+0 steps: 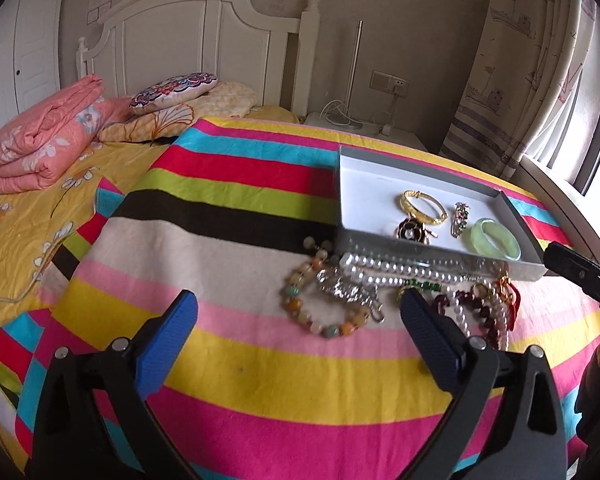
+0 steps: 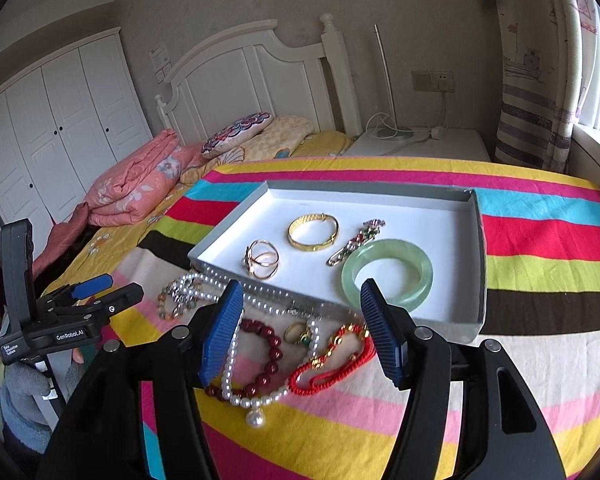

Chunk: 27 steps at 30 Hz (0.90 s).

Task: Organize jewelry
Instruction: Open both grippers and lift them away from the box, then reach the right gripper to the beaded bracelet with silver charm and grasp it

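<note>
A: We start at our right tool (image 2: pixel 300 328). Its jaws stand apart with nothing between the pads, hovering over the loose pile on the striped blanket (image 2: pixel 540 240).

B: And right under it?

A: The red cord bracelet (image 2: pixel 332 364) lies just ahead and below, between the two blue pads as we look down them. Its long axis runs across the gap, tilting up toward the right pad. Beside it we have a dark red bead bracelet (image 2: pixel 260 368) and a pearl strand with a drop pendant (image 2: pixel 256 416).

B: What about the left tool (image 1: pixel 300 316)?

A: Spread very wide and empty. It hangs back from the heap. The mixed stone bracelet (image 1: pixel 320 316) sits ahead between its fingers, but clear of both pads.

B: So which hand is nearer the red cord?

A: The right, we reckon. The left would have to cross the pile to get there.

B: And where does everything end up?

A: In the grey tray (image 2: pixel 476 240), just beyond the pile, its near wall touching the pearls. Already inside are a gold bangle (image 2: pixel 313 231), a green jade bangle (image 2: pixel 388 272), a jewelled pin (image 2: pixel 356 240) and a gold ring piece (image 2: pixel 262 264). The pile outside is what's left to sort.
</note>
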Each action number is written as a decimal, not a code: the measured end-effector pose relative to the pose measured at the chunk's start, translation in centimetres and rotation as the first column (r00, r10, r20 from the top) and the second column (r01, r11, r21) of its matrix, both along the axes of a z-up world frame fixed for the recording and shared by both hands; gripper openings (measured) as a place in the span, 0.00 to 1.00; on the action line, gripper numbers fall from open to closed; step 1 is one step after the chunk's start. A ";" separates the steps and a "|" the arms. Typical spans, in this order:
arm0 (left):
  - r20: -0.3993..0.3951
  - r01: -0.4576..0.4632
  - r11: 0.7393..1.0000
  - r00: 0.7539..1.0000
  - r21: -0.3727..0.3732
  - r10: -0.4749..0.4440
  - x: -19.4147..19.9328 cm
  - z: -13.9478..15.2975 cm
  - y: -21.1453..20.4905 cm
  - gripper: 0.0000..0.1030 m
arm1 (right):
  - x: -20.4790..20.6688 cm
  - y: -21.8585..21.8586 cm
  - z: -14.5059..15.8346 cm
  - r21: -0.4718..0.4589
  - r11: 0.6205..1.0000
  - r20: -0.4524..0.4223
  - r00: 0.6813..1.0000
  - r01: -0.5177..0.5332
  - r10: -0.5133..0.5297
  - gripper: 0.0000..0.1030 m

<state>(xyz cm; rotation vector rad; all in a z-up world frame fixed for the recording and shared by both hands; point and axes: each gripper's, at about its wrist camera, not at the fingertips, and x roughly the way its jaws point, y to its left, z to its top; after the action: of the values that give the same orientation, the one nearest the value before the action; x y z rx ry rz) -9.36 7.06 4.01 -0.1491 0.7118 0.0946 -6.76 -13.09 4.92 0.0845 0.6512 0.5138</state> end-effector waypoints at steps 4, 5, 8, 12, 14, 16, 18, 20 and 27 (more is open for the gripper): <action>-0.014 0.053 0.999 0.998 -0.014 -0.053 -0.9 -1.0 -0.1 0.97 | -1.3 1.2 -1.3 -0.051 0.998 -0.034 0.999 -0.037 0.035 0.58; 0.000 0.065 0.998 0.998 -0.017 -0.065 -1.2 -0.9 -0.2 0.97 | -1.5 1.6 -1.6 -0.064 0.997 -0.044 0.998 -0.051 0.048 0.58; -0.001 0.116 0.993 0.993 -0.036 -0.116 -1.1 -1.2 -0.4 0.97 | -2.2 3.1 -2.1 -0.112 0.990 -0.052 0.995 -0.089 0.083 0.58; -0.021 0.156 0.980 0.987 -0.120 -0.159 -0.3 -1.8 0.0 0.97 | -2.6 5.0 -2.7 -0.174 0.978 -0.047 0.993 -0.119 0.112 0.57; -0.017 0.156 0.973 0.987 -0.171 -0.161 -0.2 -2.0 0.6 0.97 | -2.5 5.6 -3.0 -0.186 0.975 -0.053 0.992 -0.119 0.111 0.49; -0.008 0.144 0.969 0.989 -0.200 -0.149 -0.3 -2.0 1.1 0.97 | -2.4 6.1 -3.2 -0.198 0.973 -0.058 0.992 -0.121 0.111 0.49; 0.028 0.127 0.971 0.992 -0.202 -0.124 -0.8 -1.7 1.4 0.97 | -2.3 7.0 -2.9 -0.218 0.967 -0.045 0.991 -0.129 0.122 0.46; 0.113 0.134 0.971 0.987 -0.200 -0.113 -2.1 -1.0 1.8 0.97 | -2.3 8.4 -2.3 -0.249 0.957 -0.012 0.988 -0.152 0.153 0.40; 0.217 0.025 0.967 0.976 -0.252 0.031 -4.0 -0.1 3.8 0.97 | -1.7 13.9 -2.6 -0.289 0.908 -0.079 0.953 -0.303 0.293 0.34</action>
<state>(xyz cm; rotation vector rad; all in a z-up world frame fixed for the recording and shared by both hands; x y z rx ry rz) -13.32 10.89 3.93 -0.4002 0.5004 -0.0113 -8.47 0.79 2.28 -0.2978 0.7743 0.7039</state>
